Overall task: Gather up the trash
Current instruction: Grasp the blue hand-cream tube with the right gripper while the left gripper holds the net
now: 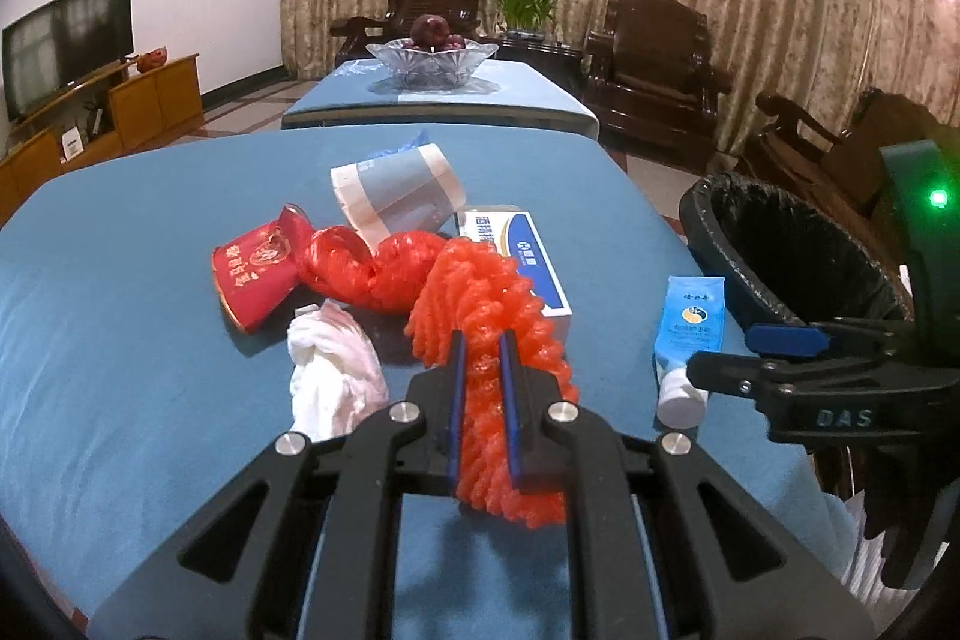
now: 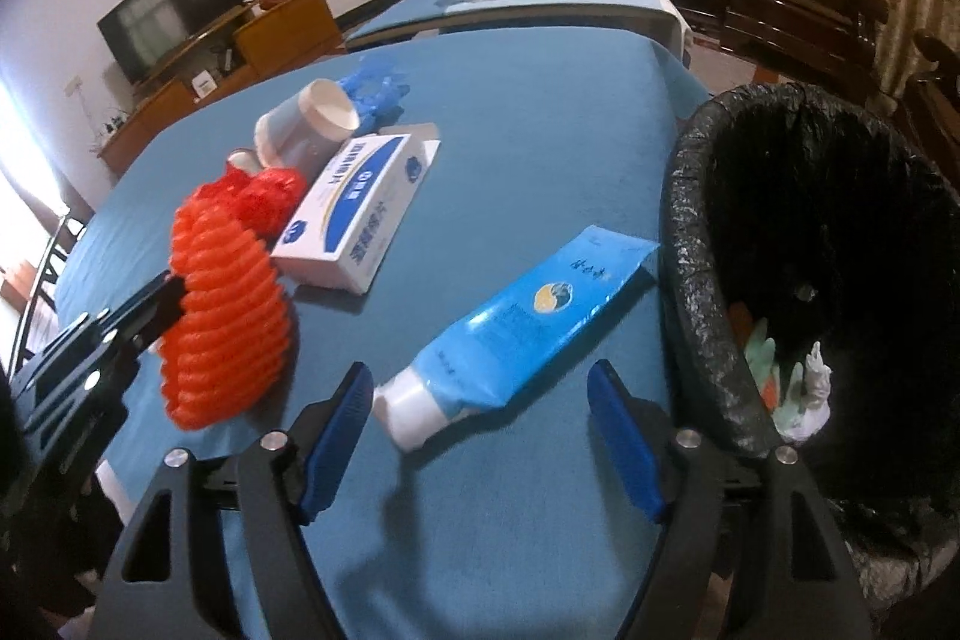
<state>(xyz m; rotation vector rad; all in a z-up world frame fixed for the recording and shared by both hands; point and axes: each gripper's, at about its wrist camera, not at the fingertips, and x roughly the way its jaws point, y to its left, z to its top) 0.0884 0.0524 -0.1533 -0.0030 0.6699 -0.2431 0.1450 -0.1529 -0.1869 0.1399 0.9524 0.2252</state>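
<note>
Left gripper [image 1: 481, 340]: we see its blue pads clamped on the orange net [image 1: 480, 304], which bulges out past the fingertips and hangs below them
Right gripper [image 2: 480, 388]: we find its jaws wide apart with nothing held; the tube's [image 2: 516, 334] white cap end lies between the pads, touching neither
Tube: on the blue table [image 2: 510, 118], its flat end just beside the bin [image 2: 678, 244]
Bin: black liner, off the table's right edge; we make out pale scraps inside
Box [image 2: 354, 208]: white and blue, lying beside the net, near the tube
Red bag [image 1: 354, 268]: crumpled, between the red cup [image 1: 258, 268] and the net
Paper cup [image 1: 396, 196]: on its side behind the red bag
Tissue [image 1: 336, 370]: white wad, left of the left gripper
Blue scrap [image 2: 375, 85]: behind the paper cup
</note>
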